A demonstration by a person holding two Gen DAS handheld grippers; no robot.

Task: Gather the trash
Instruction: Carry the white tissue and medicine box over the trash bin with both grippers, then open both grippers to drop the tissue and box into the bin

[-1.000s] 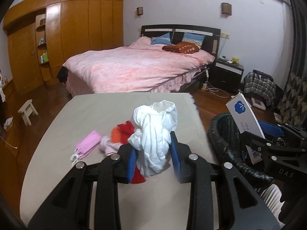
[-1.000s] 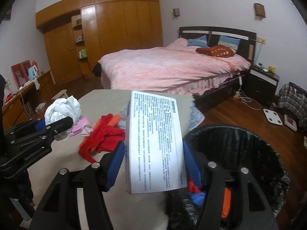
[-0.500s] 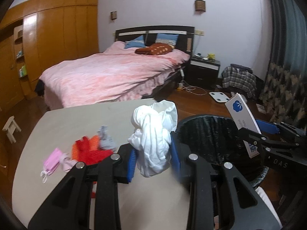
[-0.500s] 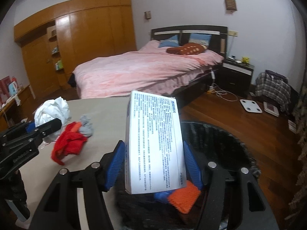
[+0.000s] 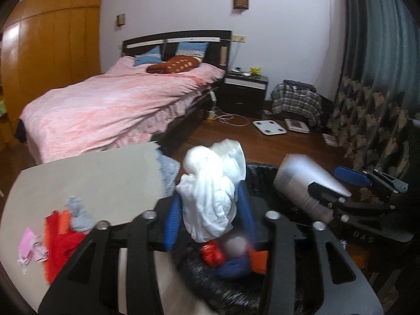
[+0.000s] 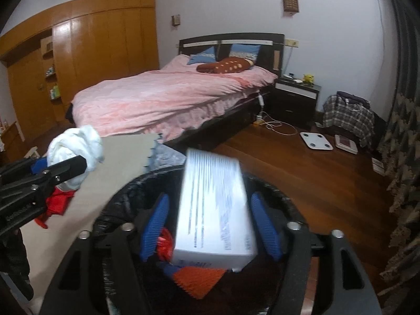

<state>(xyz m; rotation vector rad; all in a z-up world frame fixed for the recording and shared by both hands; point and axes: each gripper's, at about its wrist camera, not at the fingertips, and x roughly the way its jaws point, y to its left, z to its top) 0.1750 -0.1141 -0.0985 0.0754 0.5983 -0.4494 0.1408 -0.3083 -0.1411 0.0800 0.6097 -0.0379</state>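
Observation:
My left gripper is shut on a crumpled white wad and holds it over the near rim of the black trash bin; the wad also shows in the right wrist view. My right gripper is open over the bin. The white box is blurred between its spread blue pads, tilting down into the bin, and it also shows in the left wrist view. Red, blue and orange trash lies in the bin.
Red and orange cloth, a grey piece and a pink mask lie on the beige table. Beyond stand a pink bed, a nightstand and wood floor with a scale.
My right gripper has opened and the white box is dropping into the bin. My left gripper has carried the white wad right, from over the table to over the bin's rim.

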